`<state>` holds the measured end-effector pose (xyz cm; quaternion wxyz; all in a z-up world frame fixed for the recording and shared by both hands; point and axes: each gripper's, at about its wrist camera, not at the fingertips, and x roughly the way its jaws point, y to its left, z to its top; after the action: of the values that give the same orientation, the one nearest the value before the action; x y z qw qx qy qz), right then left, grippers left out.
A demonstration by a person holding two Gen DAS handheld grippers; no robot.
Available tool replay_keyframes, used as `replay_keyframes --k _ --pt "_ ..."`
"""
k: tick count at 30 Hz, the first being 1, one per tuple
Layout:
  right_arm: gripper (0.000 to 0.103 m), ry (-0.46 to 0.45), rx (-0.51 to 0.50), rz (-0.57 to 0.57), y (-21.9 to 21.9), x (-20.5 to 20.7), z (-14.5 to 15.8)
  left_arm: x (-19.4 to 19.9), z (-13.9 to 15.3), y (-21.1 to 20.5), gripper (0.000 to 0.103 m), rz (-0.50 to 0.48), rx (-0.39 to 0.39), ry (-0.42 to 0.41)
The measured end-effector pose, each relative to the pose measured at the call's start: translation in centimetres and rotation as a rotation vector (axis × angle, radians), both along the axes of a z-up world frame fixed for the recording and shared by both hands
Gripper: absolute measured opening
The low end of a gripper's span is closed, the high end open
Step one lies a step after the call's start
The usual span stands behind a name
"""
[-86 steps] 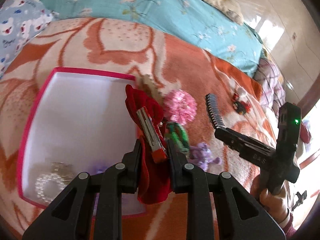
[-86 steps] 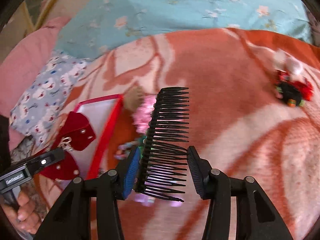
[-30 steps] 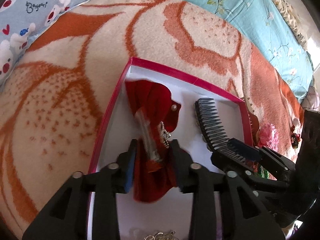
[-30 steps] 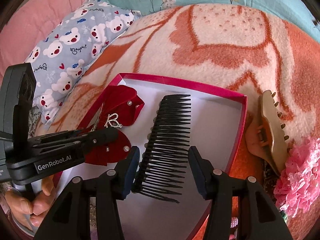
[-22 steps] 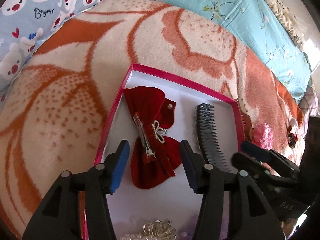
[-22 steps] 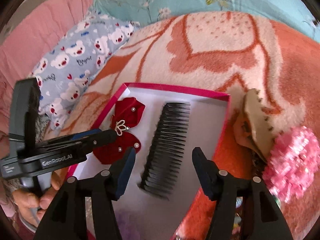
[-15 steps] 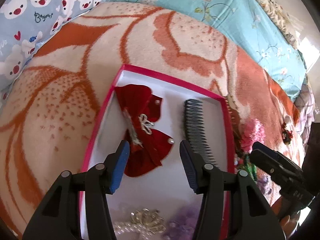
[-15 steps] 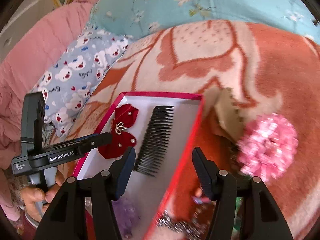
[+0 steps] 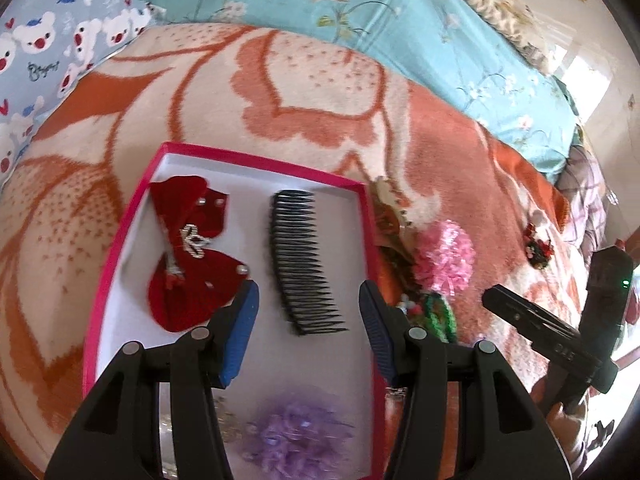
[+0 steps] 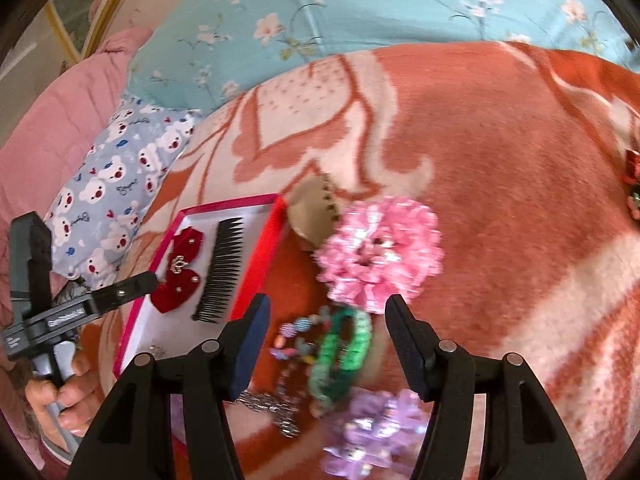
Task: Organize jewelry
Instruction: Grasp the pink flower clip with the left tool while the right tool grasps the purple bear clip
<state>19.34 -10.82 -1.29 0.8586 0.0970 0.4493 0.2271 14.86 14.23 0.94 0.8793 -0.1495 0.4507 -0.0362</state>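
Observation:
A pink-rimmed white box [image 9: 256, 162] lies on the orange blanket. Inside it rest a red velvet bow clip [image 9: 188, 252], a black comb [image 9: 300, 260] and a purple flower [image 9: 288, 436]. My left gripper [image 9: 307, 296] hovers open above the comb's near end with nothing between its fingers. My right gripper [image 10: 327, 308] is open over loose pieces beside the box: a green bracelet [image 10: 344, 348], a pink flower [image 10: 380, 252], a beaded string [image 10: 292, 336] and a beige claw clip [image 10: 312, 212]. It touches none of them.
A metal chain [image 10: 276, 404] and a second purple flower [image 10: 372, 432] lie nearest the right gripper. A small red and green ornament [image 9: 538, 246] sits far right. A bear-print pillow [image 10: 116, 184] and turquoise bedding [image 9: 360, 12] border the blanket. A hand [image 10: 60, 396] holds the left gripper's handle.
Both grippers opened and let go: the red bow and the black comb now lie in the box. Both drew back and up, and the right swung away over the loose pieces.

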Motion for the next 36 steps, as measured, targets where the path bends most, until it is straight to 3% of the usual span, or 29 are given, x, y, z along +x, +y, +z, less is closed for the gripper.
replay_keyframes --k 8,16,18,19,20,23,26,33,35,36 --pt "0.062 0.016 0.001 -0.040 -3.1 -0.8 -0.7 0.0 0.6 -3.1 0.051 -0.058 -0.004 -0.005" --pt "0.062 0.077 -0.027 0.020 -3.3 -4.2 -2.8 0.5 0.6 -6.5 0.051 -0.114 -0.001 -0.002" --pt "0.056 0.081 -0.059 0.044 -2.7 -4.9 -3.5 0.9 0.5 -7.4 0.051 -0.125 0.000 0.001" --pt "0.050 0.068 -0.081 0.051 -2.5 -5.1 -3.6 1.2 0.4 -8.0 0.051 -0.135 -0.001 0.004" --pt "0.033 0.068 -0.078 0.058 -2.5 -5.2 -3.6 1.6 0.3 -8.5 0.051 -0.143 -0.002 0.008" --pt "0.019 0.045 -0.063 0.045 -3.3 -5.4 -2.7 2.8 -0.2 -10.4 0.051 -0.168 0.006 0.021" --pt "0.014 0.006 -0.049 -0.019 -5.6 -5.2 -1.4 4.4 -0.9 -12.4 0.051 -0.190 0.022 0.022" --pt "0.013 -0.032 0.001 -0.138 -11.0 -4.7 0.2 9.3 -3.7 -16.6 0.051 -0.221 0.106 0.073" --pt "0.013 -0.032 0.012 -0.153 -11.7 -4.5 0.3 10.0 -4.7 -17.6 0.045 -0.239 0.126 0.094" --pt "0.013 -0.034 0.018 -0.162 -12.1 -4.6 0.4 10.1 -5.1 -18.0 0.026 -0.248 0.139 0.102"
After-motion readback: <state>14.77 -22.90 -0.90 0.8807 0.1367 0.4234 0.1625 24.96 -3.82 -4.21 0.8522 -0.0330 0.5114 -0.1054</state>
